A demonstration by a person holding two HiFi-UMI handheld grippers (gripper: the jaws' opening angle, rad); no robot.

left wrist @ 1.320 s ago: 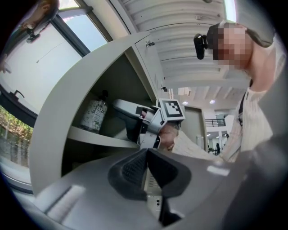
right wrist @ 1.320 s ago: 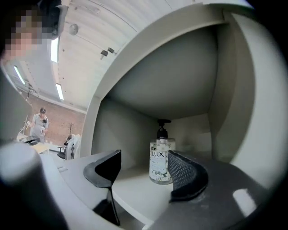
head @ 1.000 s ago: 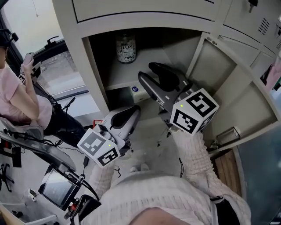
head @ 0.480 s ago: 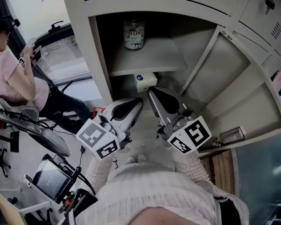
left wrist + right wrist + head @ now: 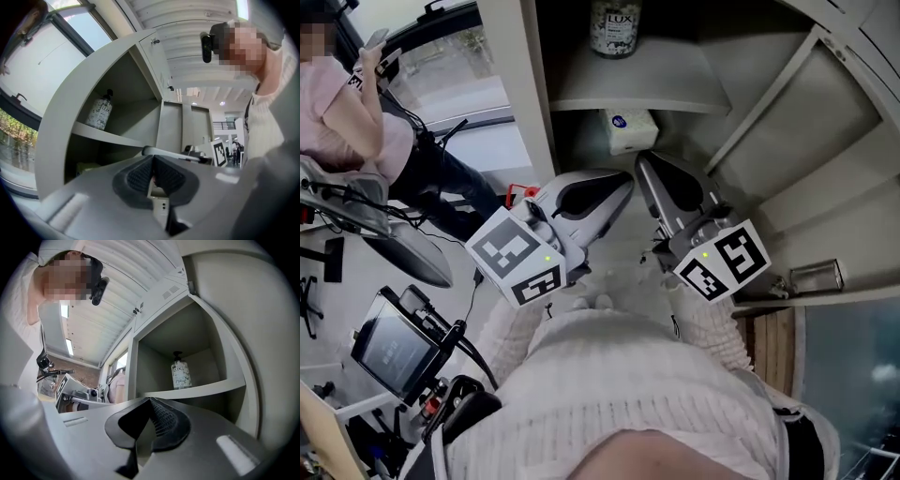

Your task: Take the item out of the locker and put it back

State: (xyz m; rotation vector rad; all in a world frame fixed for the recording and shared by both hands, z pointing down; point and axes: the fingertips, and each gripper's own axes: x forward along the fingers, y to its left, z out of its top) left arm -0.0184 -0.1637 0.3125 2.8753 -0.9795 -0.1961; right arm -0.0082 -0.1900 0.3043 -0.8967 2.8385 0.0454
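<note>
Bottle position settles little about the stage. The clear pump bottle with a pale floral label (image 5: 614,28) stands upright on the grey shelf (image 5: 675,89) inside the open pale-grey metal locker (image 5: 520,94), set toward the back. That is where the task wants it at the end, and also where it would stand while waiting to be fetched. Both readings fit, so I judge no further than that.

The left gripper (image 5: 622,181) and right gripper (image 5: 648,166) hang side by side just outside the locker mouth, below shelf level, with their tips pointing inward. Each has its jaws pressed together with nothing between them. A white box with a blue mark (image 5: 628,131) sits in the compartment under the shelf, just ahead of the two tips. The grey locker door (image 5: 811,122) is swung wide to the right, so the opening is free.

In my judgement, care at this point means keeping both grippers clear of the shelf's front edge and of the white box. The bottle looks tall and narrow, so a nudge would likely tip it. Its round body seems a sounder hold than the thin pump head.
</note>
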